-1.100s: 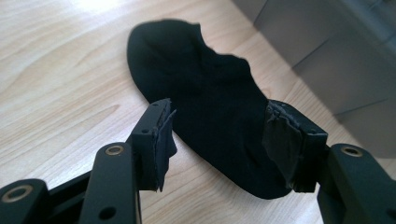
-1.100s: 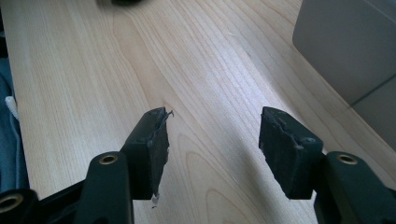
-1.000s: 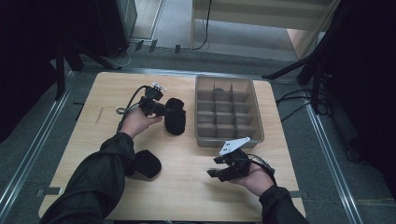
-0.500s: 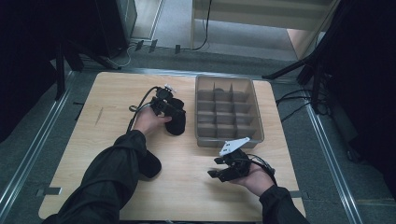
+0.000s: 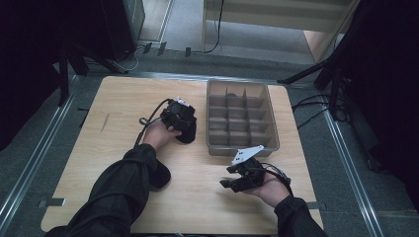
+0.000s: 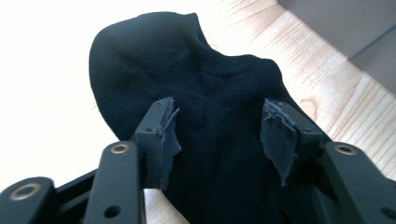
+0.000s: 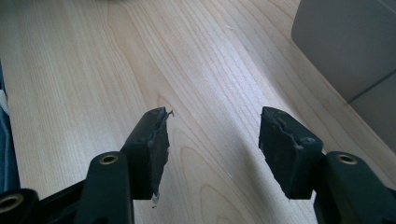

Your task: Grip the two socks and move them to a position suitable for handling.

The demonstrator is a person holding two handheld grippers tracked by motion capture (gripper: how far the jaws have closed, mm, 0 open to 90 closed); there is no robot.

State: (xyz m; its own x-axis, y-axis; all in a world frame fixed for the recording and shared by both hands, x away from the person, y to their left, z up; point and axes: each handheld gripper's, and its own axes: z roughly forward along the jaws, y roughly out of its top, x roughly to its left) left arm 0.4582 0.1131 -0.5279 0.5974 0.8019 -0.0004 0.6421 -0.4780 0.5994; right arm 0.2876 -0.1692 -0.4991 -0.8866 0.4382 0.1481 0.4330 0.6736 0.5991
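A black sock (image 5: 188, 135) lies on the wooden table (image 5: 123, 103), just left of the grey divided tray (image 5: 213, 118). My left gripper (image 5: 185, 128) points down onto it. In the left gripper view the sock (image 6: 154, 60) spreads under and between the jaws, and my left gripper (image 6: 222, 128) has just been closing, with its pads (image 6: 164, 135) still apart from the cloth's bunched middle. My right gripper (image 5: 229, 177) rests low near the table's front right, held in the right hand. In its own view my right gripper (image 7: 215, 140) stands open over bare wood.
A second dark bundle (image 5: 161, 175) lies on the table, partly under the left sleeve (image 5: 123, 187). The tray's front wall (image 7: 345, 46) stands close to the right gripper. Cables and stands (image 5: 316, 74) ring the table on the floor.
My left gripper has moved right and down from beside the sock until its jaws sit over it. The right hand and its gripper have kept still.
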